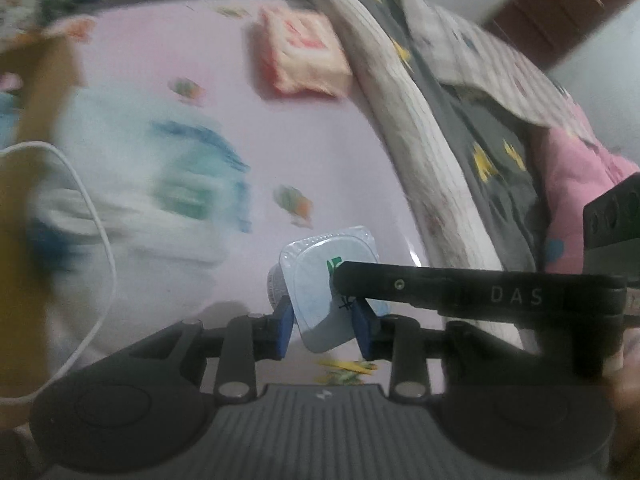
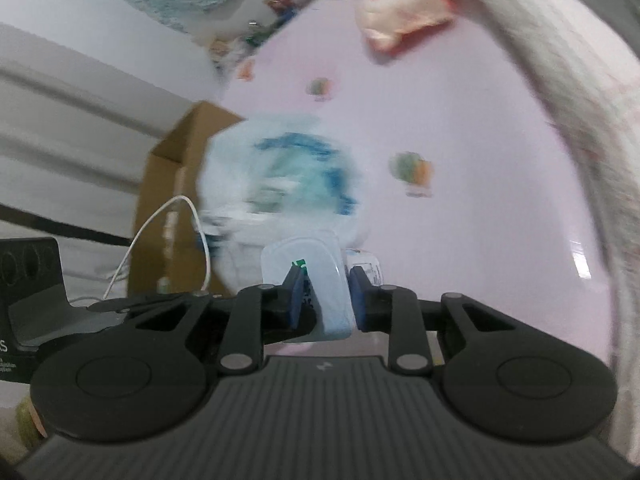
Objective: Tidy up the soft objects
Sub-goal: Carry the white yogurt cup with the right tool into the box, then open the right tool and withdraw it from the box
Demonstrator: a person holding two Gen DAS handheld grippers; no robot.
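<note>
A small pale-blue soft pack (image 1: 320,276) with a white lid sits between the blue pads of my left gripper (image 1: 324,322), which is shut on it above the pink sheet. In the right wrist view the same pack (image 2: 304,260) is also pinched by my right gripper (image 2: 326,300), shut on its other end. One black finger (image 1: 420,290) of the right gripper crosses the left wrist view from the right and lies on the pack. A large white-and-blue soft pack (image 1: 168,184) lies blurred behind it. A pink-orange pack (image 1: 304,52) lies further back.
A cardboard box (image 2: 176,184) stands at the left edge of the pink sheet (image 2: 480,160), with a white cable (image 2: 160,216) looping in front. A rolled white quilt (image 1: 420,140) and a grey blanket (image 1: 500,160) border the right side. Small clutter lies at the far end.
</note>
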